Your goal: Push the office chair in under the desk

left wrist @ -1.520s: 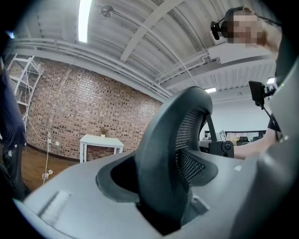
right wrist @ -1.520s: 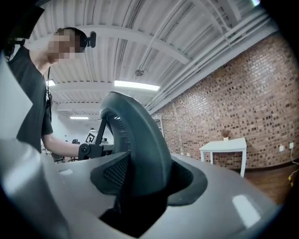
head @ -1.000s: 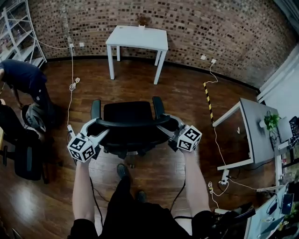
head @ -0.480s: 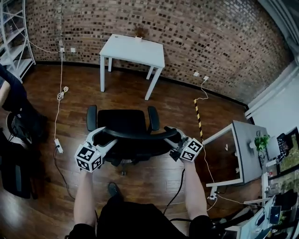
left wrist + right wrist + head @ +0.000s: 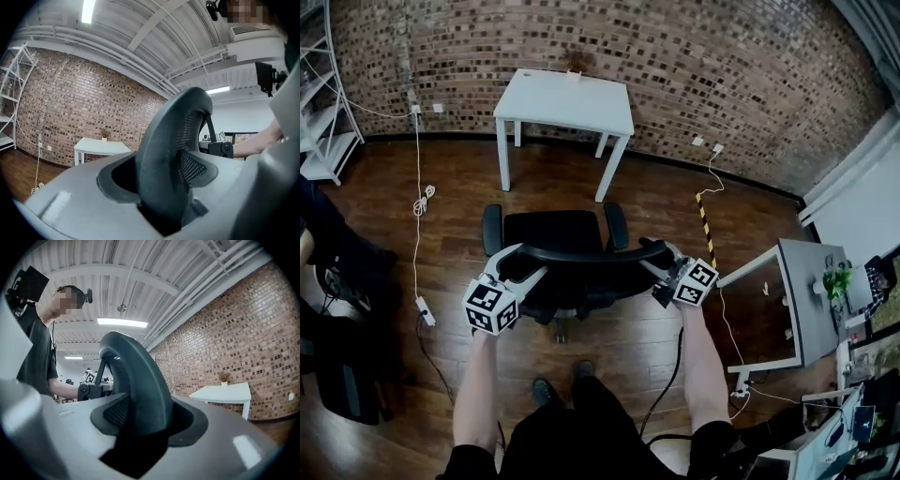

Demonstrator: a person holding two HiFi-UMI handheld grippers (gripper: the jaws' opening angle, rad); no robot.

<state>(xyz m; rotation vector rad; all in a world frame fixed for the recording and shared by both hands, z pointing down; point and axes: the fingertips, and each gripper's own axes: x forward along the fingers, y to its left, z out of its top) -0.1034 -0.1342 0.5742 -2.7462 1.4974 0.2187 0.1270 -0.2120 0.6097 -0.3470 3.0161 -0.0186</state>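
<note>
**Both tools on the backrest, table waiting ahead**

The left tool (image 5: 521,268) and right tool (image 5: 657,260) are each clenching an end of the curved backrest (image 5: 581,253), with its rim sitting between the jaws in both gripper views. The office chair (image 5: 555,232) is standing mid-frame, well apart from the white table (image 5: 567,98) at top centre. I'm reading this as the push itself. Next it's needing a straight run between the table's legs. The wheels are mostly hiding under the chair, and armrest clearance is hard to judge.

The left tool (image 5: 522,265) grips the black chair (image 5: 553,234) by its back at nine o'clock, the right tool (image 5: 653,258) at three. The white desk (image 5: 567,101) stands at twelve o'clock, well apart.
</note>
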